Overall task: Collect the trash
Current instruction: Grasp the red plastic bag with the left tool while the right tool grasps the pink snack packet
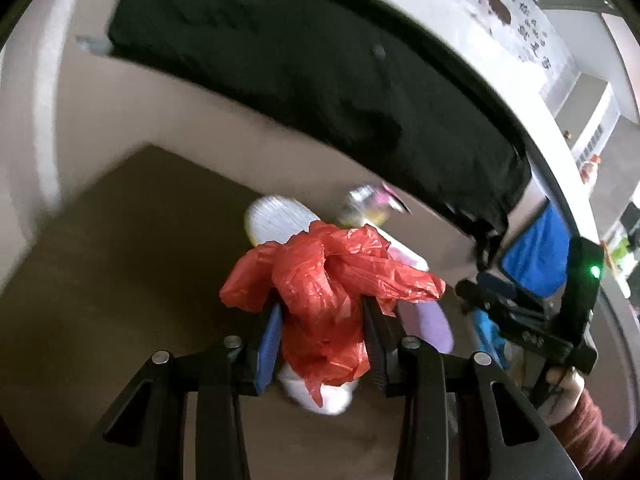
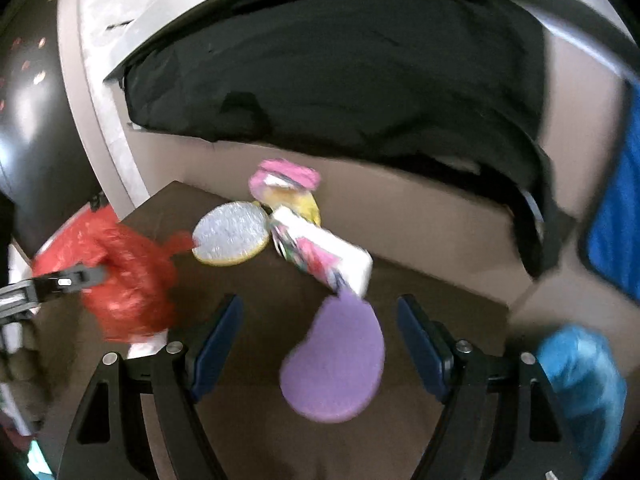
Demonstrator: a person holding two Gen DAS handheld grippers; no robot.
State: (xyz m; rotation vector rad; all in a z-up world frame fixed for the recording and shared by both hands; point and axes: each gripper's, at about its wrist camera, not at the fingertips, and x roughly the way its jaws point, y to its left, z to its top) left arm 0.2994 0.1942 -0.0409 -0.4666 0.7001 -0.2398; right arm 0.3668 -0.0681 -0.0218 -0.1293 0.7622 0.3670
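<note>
Left gripper [image 1: 322, 336]: jaws clamping a crumpled red bag [image 1: 328, 280] between the pads, bag bulging up and forward past the fingertips; something white is showing under it. From the right wrist view the same gripper is entering at the left edge, carrying the bag above the near left part of the brown table [image 2: 248, 420].

Right gripper [image 2: 320, 344]: jaws standing wide apart, gripping nothing, hovering over a purple pad [image 2: 332, 364] that is lying flat on the table between the two fingers. A hand [image 1: 564, 396] in a dark red sleeve is holding this gripper's handle, seen at the right of the left wrist view.

Blue bag [image 2: 580, 384]: sitting at the near right, beside the right finger.

White packet [image 2: 324, 256]: lying tilted just beyond the pad, its printing too blurred to read.

Round silver scrubber [image 2: 232, 236]: lying left of the packet, yellow at the rim.

Pink and yellow wrapper [image 2: 288, 188]: sitting farthest back on the table.

Black cloth [image 2: 340, 80]: hanging behind, draped along a pale ledge.

Blue cloth [image 2: 616, 216]: hanging at the far right.
</note>
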